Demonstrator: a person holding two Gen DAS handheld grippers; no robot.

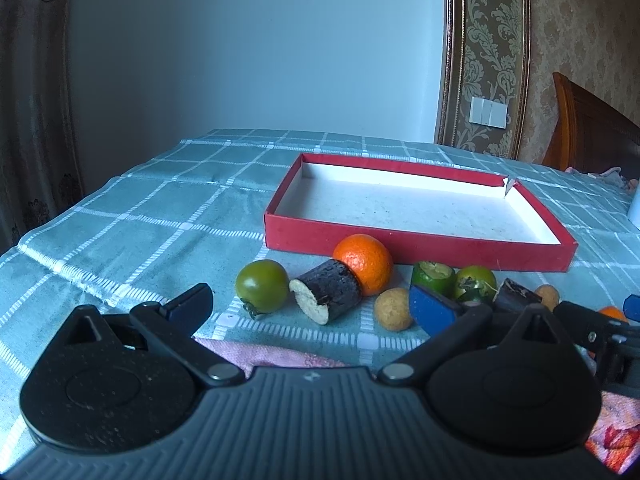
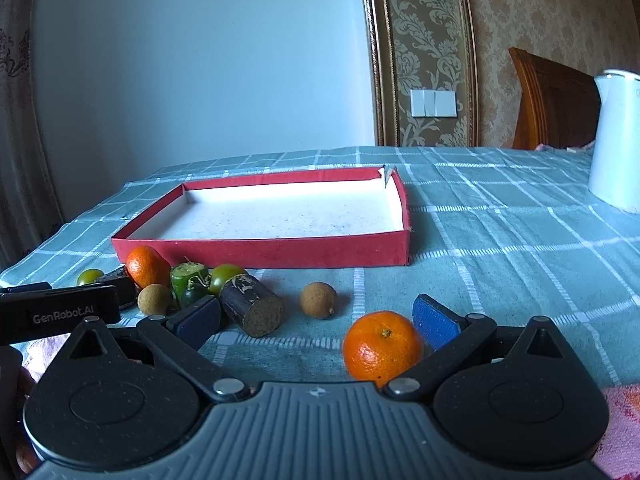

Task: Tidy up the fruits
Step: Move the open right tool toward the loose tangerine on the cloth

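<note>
Right wrist view: left hand-held gripper reads "GenRobot.AI", jaws spread; right hand-held gripper spread, empty, tangerine between fingers, red tray beyond.

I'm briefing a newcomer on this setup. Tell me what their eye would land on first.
The red box stands out first: shallow, white inside, with nothing in it, lying on the checked tablecloth. Next, the fruit spread in front of it, above all a bright orange mandarin between the open jaws of the right gripper. A second mandarin sits against the box's front wall.
</note>
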